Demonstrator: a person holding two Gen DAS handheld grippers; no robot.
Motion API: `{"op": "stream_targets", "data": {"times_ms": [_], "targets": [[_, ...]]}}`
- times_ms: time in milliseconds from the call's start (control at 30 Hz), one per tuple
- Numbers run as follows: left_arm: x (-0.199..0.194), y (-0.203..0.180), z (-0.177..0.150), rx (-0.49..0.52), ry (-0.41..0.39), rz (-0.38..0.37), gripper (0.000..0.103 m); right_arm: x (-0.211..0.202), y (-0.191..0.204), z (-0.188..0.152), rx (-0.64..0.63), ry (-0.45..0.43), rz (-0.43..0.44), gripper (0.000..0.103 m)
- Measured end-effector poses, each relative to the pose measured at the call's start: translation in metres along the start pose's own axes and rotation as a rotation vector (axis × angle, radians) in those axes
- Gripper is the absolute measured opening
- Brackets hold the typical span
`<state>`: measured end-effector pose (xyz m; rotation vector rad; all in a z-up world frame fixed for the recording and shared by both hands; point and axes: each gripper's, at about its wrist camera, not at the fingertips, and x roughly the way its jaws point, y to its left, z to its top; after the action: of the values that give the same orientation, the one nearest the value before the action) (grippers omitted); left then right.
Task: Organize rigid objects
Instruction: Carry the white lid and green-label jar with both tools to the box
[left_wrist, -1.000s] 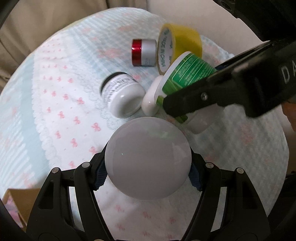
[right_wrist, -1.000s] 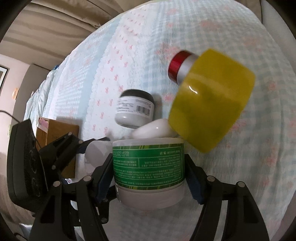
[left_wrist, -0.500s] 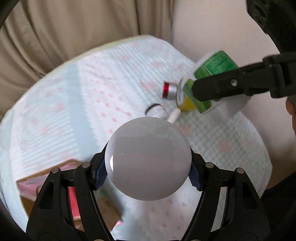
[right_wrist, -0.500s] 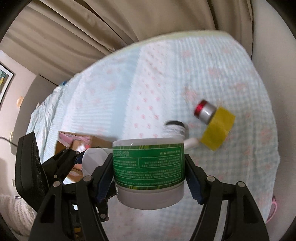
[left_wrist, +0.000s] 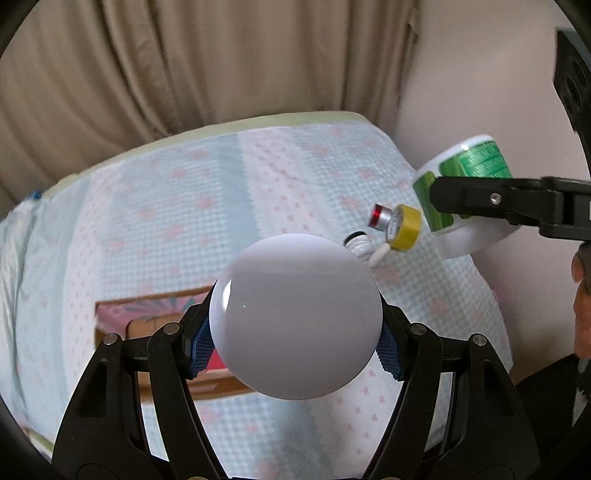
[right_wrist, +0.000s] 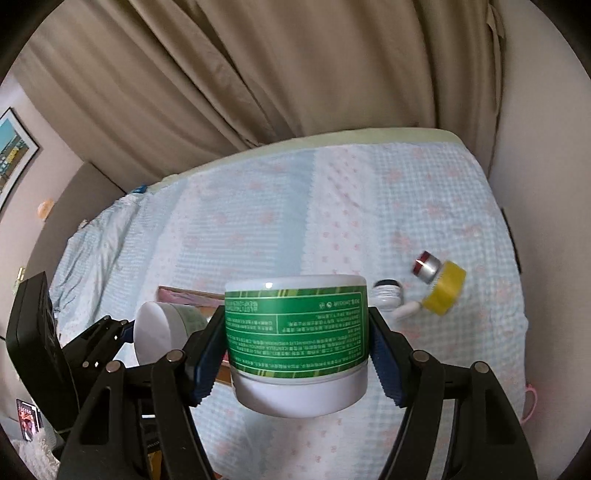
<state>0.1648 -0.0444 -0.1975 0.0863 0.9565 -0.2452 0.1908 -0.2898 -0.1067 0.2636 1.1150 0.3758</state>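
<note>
My left gripper (left_wrist: 295, 343) is shut on a white jar (left_wrist: 295, 317), seen end-on, held high above the bed. My right gripper (right_wrist: 297, 350) is shut on a green-labelled white jar (right_wrist: 297, 332), also held up; it shows in the left wrist view (left_wrist: 465, 184) at the right. On the bed lie a yellow tape roll (left_wrist: 406, 222), a red-capped silver jar (left_wrist: 380, 216), a black-lidded white jar (left_wrist: 357, 242) and a small white piece (left_wrist: 380, 254). An open cardboard box (left_wrist: 147, 317) with a pink inside sits on the bed below my grippers.
The bed has a light blue and white cover with pink bows (right_wrist: 332, 206). Beige curtains (right_wrist: 258, 74) hang behind it and a wall (left_wrist: 461, 74) stands at the right. The left gripper with its jar shows in the right wrist view (right_wrist: 155, 332).
Both grippers have risen and pulled far back from the pile of objects, each keeping its jar. The cardboard box has come into view below them.
</note>
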Motion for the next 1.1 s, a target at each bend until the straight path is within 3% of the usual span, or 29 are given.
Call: {"op": "stream_targets", "data": {"times_ms": [233,533,933,1100], "targets": [[-0.028,0.075,-0.023,-0.090,-0.008,0.017,0.068,0.006,0.050,-0.009,0.025,0.001,0.027,0.067],[-0.048,0.181,-0.033,-0.109,-0.005,0.007,0.068,0.028,0.130,-0.021,0.064,-0.002,0.018,0.067],[-0.001,0.294,-0.045,-0.045,0.115,-0.058,0.068,0.099,0.226,-0.033,0.119,0.027,-0.034,0.067],[0.035,0.318,-0.052,-0.040,0.176,-0.073,0.068,0.140,0.248,-0.042,0.118,0.085,-0.066,0.067]]}}
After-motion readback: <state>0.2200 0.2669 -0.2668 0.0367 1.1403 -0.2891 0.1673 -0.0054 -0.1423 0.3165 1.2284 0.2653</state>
